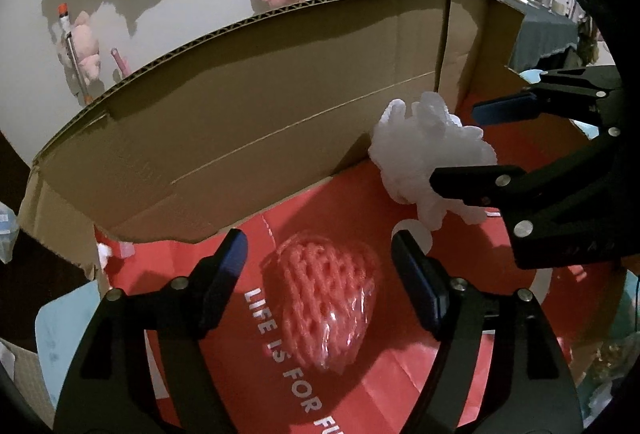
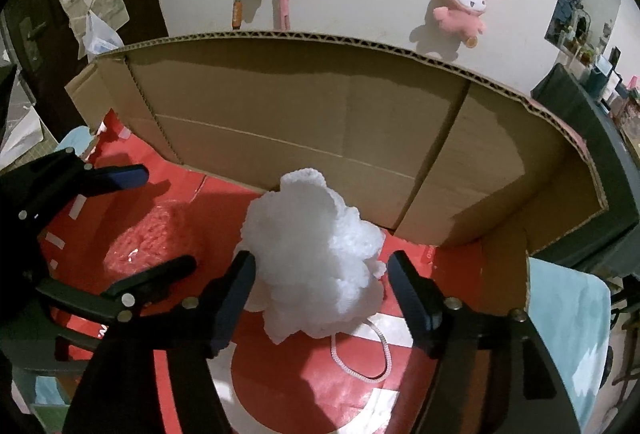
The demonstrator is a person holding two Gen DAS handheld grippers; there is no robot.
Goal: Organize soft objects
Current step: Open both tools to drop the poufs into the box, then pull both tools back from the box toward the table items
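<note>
With both jaws spread, the pink net and white puff lie released in the box; next, withdraw.

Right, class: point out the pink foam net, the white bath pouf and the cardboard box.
pink foam net (image 1: 328, 298), left wrist view, centre of mesh
white bath pouf (image 2: 312, 254), right wrist view, middle of puff
cardboard box (image 2: 304, 114), right wrist view, far inner wall

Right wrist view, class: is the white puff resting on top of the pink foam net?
No: the white puff sits on the red box floor, apart from the pink foam net.
</note>
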